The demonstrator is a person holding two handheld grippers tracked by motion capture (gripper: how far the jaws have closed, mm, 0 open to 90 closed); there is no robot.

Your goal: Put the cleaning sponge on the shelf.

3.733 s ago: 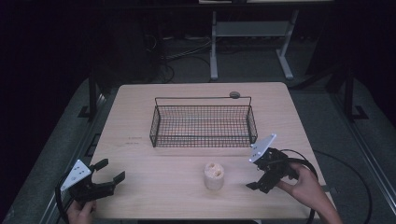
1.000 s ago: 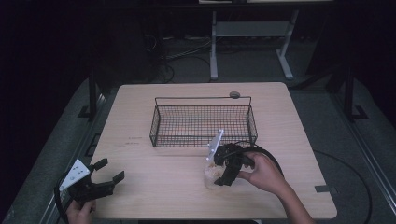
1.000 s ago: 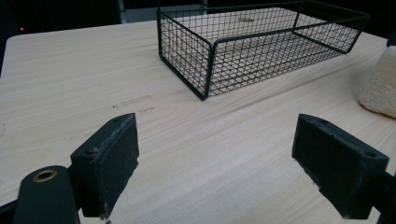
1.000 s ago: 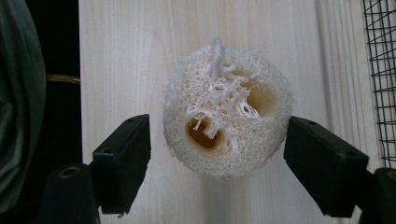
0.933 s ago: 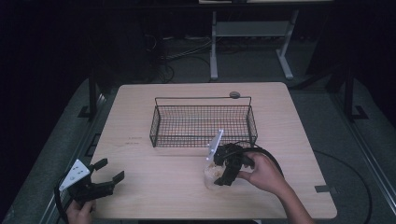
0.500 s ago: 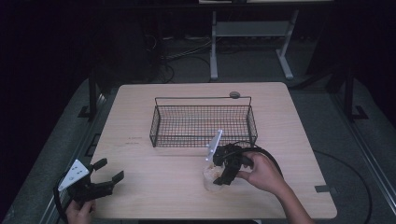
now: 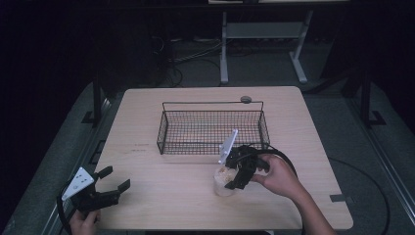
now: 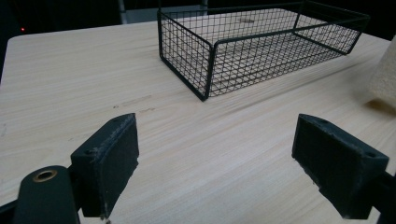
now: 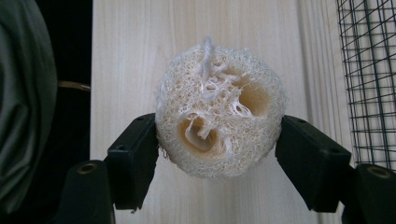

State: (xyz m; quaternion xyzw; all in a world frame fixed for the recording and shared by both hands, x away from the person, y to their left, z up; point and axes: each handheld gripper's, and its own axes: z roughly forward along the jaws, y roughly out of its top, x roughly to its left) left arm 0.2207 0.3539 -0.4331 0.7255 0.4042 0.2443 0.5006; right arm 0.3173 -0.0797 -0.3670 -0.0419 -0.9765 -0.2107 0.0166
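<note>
The right gripper (image 7: pixel 234 180) was down on the loofah (image 7: pixel 224 178) and its fingers (image 9: pixel 135 163) were pressed against both flanks of it, one pad on each side, the loofah sitting squarely between them. So the grab looked made, or all but made; from the high view the loofah appeared to rest on the worktop (image 7: pixel 161 196), not yet lifted, though the gripper hid its base. What seemed left was the lift and the carry over to the basket (image 7: pixel 211 128), which stood empty just beyond the right fingers, its near wall close by but apart from the loofah. The loofah stood on end, its long axis upright, rising straight toward the right gripper's camera; the fibrous top face with its two hollow channels pointed up, and a tuft of fibre stuck out at the far edge of that face. The left gripper (image 7: pixel 113 185) lay off near the worktop's front corner, well apart from the action, its fingers (image 8: pixel 114 163) spread wide with nothing between them, bare wood ahead and the basket farther on past the fingertips; a pale edge of the loofah peeked in beyond its right-hand finger.
</note>
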